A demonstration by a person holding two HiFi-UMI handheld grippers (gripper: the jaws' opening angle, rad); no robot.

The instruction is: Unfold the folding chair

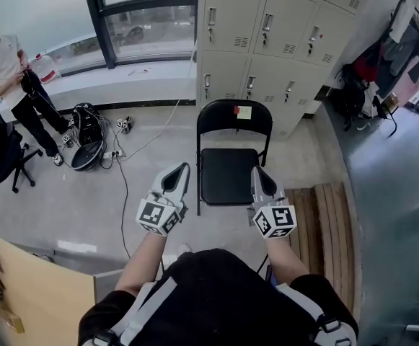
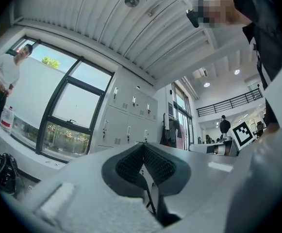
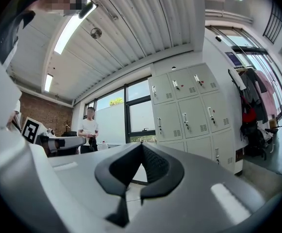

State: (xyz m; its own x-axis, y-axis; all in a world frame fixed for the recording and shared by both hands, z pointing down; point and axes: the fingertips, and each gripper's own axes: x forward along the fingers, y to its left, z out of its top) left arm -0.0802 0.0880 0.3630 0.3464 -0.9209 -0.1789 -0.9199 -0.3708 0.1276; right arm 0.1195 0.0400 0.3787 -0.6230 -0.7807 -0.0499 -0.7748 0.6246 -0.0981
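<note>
A black folding chair [image 1: 230, 166] stands unfolded on the floor before the lockers, its seat flat, with a small note and a red mark on its backrest. My left gripper [image 1: 181, 169] hangs shut just left of the seat's front corner, not touching it. At the seat's right front corner my right gripper [image 1: 257, 173] is shut too, with nothing in it. In the left gripper view the pads [image 2: 143, 147] meet at their tips over the lockers; in the right gripper view the gripper [image 3: 141, 146] is shut, and the chair is hidden.
Grey lockers [image 1: 274, 31] stand behind the chair. A wooden slatted bench [image 1: 324, 229] lies to the right. A person [image 1: 7, 78] stands at the far left by a black office chair [image 1: 3, 153]; bags and cables [image 1: 90, 135] lie on the floor. A cardboard sheet [image 1: 40, 294] leans at lower left.
</note>
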